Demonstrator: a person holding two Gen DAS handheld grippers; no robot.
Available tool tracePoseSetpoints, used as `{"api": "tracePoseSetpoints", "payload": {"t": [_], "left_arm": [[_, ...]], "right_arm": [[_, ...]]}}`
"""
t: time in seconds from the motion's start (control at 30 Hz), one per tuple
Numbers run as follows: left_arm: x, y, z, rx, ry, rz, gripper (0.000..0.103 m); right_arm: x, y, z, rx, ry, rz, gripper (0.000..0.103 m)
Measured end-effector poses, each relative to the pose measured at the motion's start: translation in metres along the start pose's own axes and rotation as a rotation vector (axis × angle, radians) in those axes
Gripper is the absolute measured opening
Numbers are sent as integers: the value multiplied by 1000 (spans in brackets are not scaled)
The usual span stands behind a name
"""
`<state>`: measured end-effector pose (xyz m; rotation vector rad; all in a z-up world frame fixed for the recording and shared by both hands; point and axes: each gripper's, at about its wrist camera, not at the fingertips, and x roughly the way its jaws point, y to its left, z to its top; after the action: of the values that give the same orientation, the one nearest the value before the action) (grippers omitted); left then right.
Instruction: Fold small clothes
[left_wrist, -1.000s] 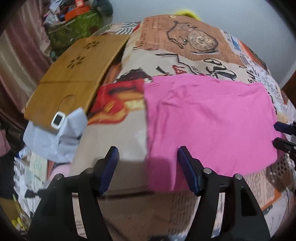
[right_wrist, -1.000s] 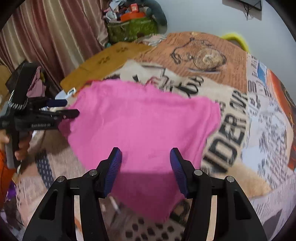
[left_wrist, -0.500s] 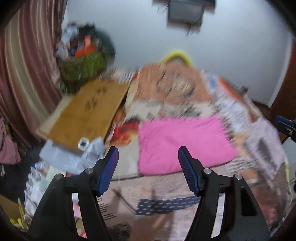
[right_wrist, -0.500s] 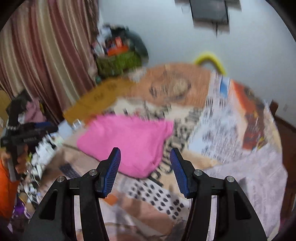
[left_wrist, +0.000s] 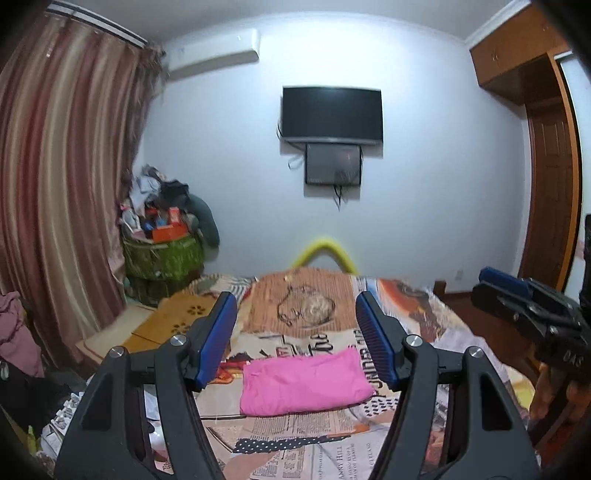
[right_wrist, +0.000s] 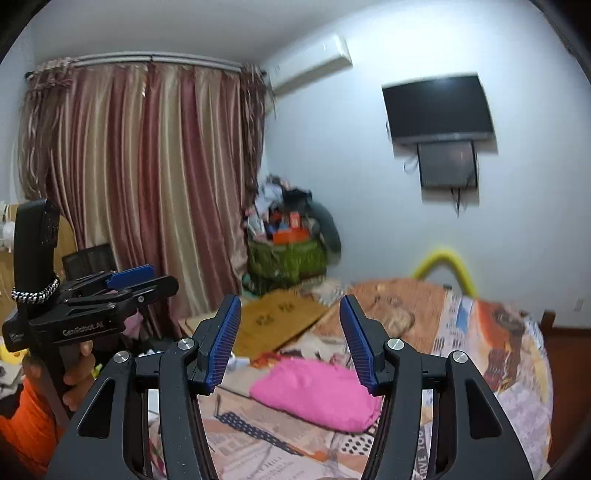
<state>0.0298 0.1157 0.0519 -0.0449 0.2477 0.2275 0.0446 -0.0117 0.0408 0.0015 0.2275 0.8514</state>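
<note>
A pink cloth (left_wrist: 304, 382) lies folded into a flat rectangle on the patterned bedspread (left_wrist: 295, 314); it also shows in the right wrist view as the pink cloth (right_wrist: 314, 391). My left gripper (left_wrist: 295, 304) is held high and back from it, pointing nearly level, open with nothing between its blue pads. My right gripper (right_wrist: 290, 306) is likewise raised, open and holding nothing. Each gripper appears in the other's view: the right gripper (left_wrist: 480, 282) at the far right, the left gripper (right_wrist: 162, 277) at the left, gripped by a hand (right_wrist: 77, 373).
A wooden board (left_wrist: 173, 325) lies at the bed's left side. A green basket (left_wrist: 162, 258) piled with clutter stands in the corner by striped curtains (left_wrist: 66, 184). A TV (left_wrist: 332, 112) hangs on the far wall. A wooden door (left_wrist: 546, 192) is at the right.
Both grippers have lifted up and away from the pink cloth and tilted from looking down to nearly level. The cloth stays folded on the bed, now small and farther off.
</note>
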Motion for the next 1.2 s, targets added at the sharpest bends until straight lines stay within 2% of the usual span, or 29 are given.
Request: {"api": "tracePoseSetpoints", "payload": {"t": [0.07, 0.17, 0.27, 0.33, 0.47, 0.5, 0.57, 1.2], "left_arm": [[-13, -3, -3, -5, -22, 14, 69], [-23, -6, -12, -4, -48, 24, 82], [-29, -7, -18, -14, -51, 13, 90], [-30, -7, -21, -15, -48, 8, 94], [-31, -10, -25, -17, -50, 20, 103], [-33, -11, -26, -18, -52, 24, 103], [-33, -12, -28, -15, -52, 25, 103], [-40, -10, -30, -32, -60, 6, 103]], "right_arm": [[-10, 6, -2, 5, -18, -1, 52], [-17, 12, -6, -3, -16, -25, 53], [-19, 10, -10, -2, -17, -58, 69], [-22, 9, -11, 2, -19, -82, 73], [-28, 10, -10, 11, -28, -113, 92], [-31, 10, -9, 12, -34, -120, 98], [-33, 12, -9, 12, -43, -133, 102], [-42, 15, -13, 6, -35, -169, 102]]}}
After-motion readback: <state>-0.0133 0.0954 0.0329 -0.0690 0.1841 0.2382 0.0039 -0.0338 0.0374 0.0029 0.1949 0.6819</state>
